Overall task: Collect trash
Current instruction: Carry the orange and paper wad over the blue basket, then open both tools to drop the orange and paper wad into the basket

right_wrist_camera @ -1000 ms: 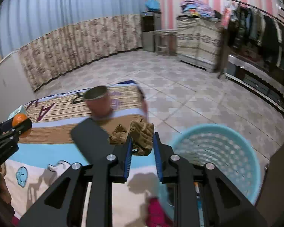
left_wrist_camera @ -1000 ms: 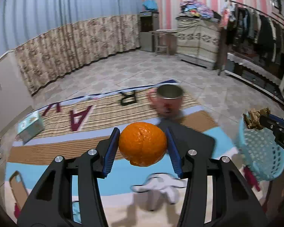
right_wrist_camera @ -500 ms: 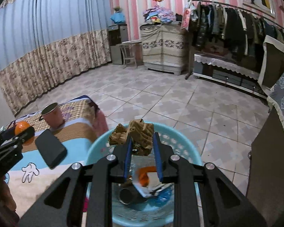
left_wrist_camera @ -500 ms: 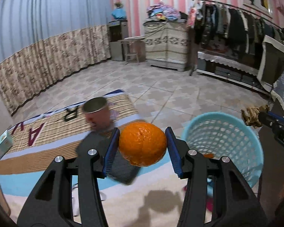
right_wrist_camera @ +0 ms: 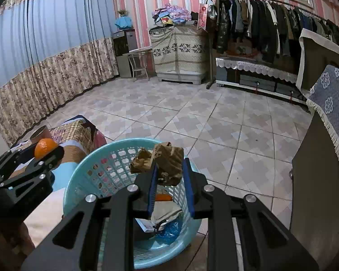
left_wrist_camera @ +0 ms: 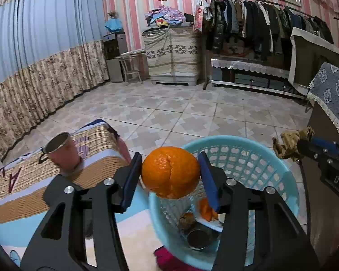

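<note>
Orange (left_wrist_camera: 170, 172): round, firm, slippery peel, clamped at its widest part by left gripper (left_wrist_camera: 170, 176) above basket (left_wrist_camera: 282, 171) rim | crumpled brown paper (right_wrist_camera: 167, 166): light, soft, pinched by right gripper (right_wrist_camera: 169, 185) over basket.

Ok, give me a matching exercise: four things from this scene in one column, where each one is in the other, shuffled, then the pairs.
Things:
1. orange
2. crumpled brown paper
3. metal cup
4. can

Places:
A. on the striped cloth
B. at the bottom of the blue basket
C. in the left gripper
D. in the right gripper

Pairs: 1-C, 2-D, 3-A, 4-B
</note>
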Demonstrator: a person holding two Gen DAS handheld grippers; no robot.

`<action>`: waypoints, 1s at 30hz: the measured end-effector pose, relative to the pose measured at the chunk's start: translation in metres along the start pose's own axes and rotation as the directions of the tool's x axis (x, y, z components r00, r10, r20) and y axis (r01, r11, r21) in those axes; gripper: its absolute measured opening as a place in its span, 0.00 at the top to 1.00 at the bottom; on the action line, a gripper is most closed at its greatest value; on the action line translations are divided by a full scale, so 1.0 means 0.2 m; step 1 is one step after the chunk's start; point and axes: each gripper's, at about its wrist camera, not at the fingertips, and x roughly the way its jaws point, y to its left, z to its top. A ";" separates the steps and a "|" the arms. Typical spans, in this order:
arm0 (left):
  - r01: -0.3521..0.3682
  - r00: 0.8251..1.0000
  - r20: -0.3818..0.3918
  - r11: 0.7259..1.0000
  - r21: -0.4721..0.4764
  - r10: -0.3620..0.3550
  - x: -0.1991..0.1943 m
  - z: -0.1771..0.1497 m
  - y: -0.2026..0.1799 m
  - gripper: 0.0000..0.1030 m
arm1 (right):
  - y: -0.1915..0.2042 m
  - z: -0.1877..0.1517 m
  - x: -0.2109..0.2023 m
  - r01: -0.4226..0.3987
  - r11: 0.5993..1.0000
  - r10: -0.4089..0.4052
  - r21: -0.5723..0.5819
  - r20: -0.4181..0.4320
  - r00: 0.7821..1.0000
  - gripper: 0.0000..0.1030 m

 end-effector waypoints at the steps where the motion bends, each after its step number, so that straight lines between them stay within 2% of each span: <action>1: -0.002 1.000 0.005 1.000 -0.002 0.002 0.00 0.00 0.00 0.41 | -0.01 0.00 0.00 0.003 1.000 -0.003 0.000 -0.001 1.000 0.78; 4: -0.018 0.999 0.043 1.000 -0.013 0.018 -0.03 0.03 0.02 0.25 | -0.03 0.00 0.02 0.003 1.000 -0.002 0.008 -0.003 1.000 0.78; 7: -0.030 0.997 0.066 0.999 -0.021 0.031 -0.06 0.04 0.04 0.18 | -0.02 -0.01 0.02 0.002 1.000 -0.002 0.007 -0.004 1.000 0.78; 11: -0.036 0.996 0.074 0.998 -0.059 0.040 -0.11 0.05 0.12 0.15 | -0.01 -0.01 0.03 -0.004 1.000 0.004 0.009 0.001 1.000 0.78; 14: -0.052 0.995 0.080 0.995 -0.086 0.059 -0.15 0.05 0.18 0.09 | 0.02 -0.04 0.06 -0.011 1.000 0.011 0.008 -0.004 1.000 0.78; 22: -0.156 0.982 0.101 0.986 -0.050 0.161 -0.27 -0.01 0.32 0.05 | 0.16 -0.07 0.18 -0.030 1.000 0.029 -0.009 -0.060 0.998 0.76; 24: -0.165 0.981 0.092 0.984 -0.067 0.171 -0.29 -0.03 0.37 0.05 | 0.19 -0.06 0.21 -0.023 1.000 0.022 -0.011 -0.068 0.997 0.49; 25: -0.167 0.981 0.087 0.983 -0.077 0.173 -0.30 -0.03 0.39 0.05 | 0.20 -0.06 0.21 -0.019 1.000 0.019 -0.006 -0.066 0.998 0.27; 28: -0.157 0.984 0.069 0.981 -0.111 0.165 -0.34 -0.06 0.48 0.05 | 0.23 -0.06 0.22 -0.023 1.000 0.022 -0.009 -0.088 0.996 0.24; 30: -0.165 0.982 0.068 0.979 -0.124 0.174 -0.37 -0.08 0.52 0.05 | 0.24 -0.06 0.21 -0.026 1.000 0.025 -0.010 -0.096 0.995 0.17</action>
